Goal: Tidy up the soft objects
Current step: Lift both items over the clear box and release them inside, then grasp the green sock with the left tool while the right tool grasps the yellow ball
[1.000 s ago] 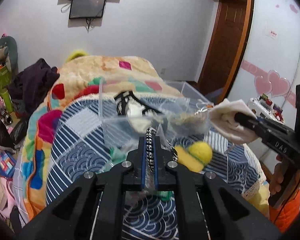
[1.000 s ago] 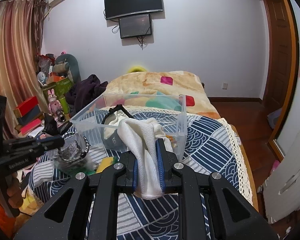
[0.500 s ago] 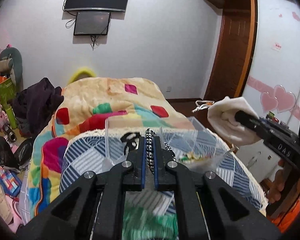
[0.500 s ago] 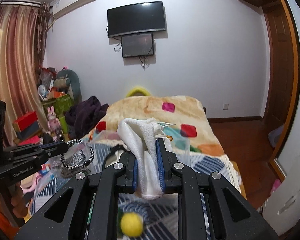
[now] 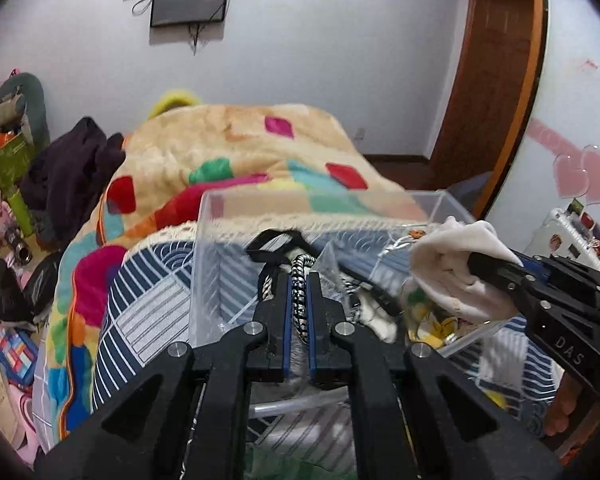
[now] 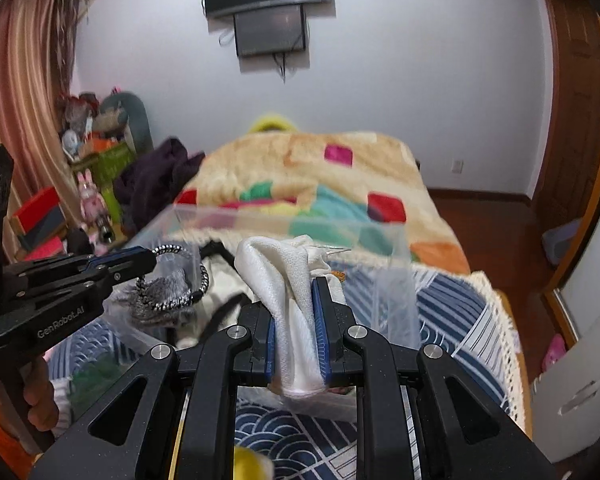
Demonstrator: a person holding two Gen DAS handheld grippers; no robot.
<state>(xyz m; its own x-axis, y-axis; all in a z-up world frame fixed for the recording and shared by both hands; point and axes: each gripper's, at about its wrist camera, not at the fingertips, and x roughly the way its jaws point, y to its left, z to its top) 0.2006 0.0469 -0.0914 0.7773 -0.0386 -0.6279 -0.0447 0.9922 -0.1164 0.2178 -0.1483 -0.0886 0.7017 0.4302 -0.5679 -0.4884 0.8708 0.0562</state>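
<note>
Left wrist view: one left gripper has its two blue-lined fingers nearly closed, pinching one black-and-white braided cord bracelet between them, above one clear plastic bin. The bin sits on a navy and white patterned bedspread, and holds a black strap and some pale cloth whose kind cannot be told. To the right, one right gripper reaches over the bin's right rim with one white towel bunched at its tip; its body reads "DAS". Behind lies one colourful patchwork blanket. Two heart shapes show on the white door, seen only here.

Right wrist view: the right gripper is closed tight on the towel, which hangs through between the fingers over the bin's near side. The left gripper, at the left, is labelled "GenRobot.AI"; here the bracelet shows as a full loop with a grey tassel, inside a clear bag. One curtain and two wall screens show here.
</note>
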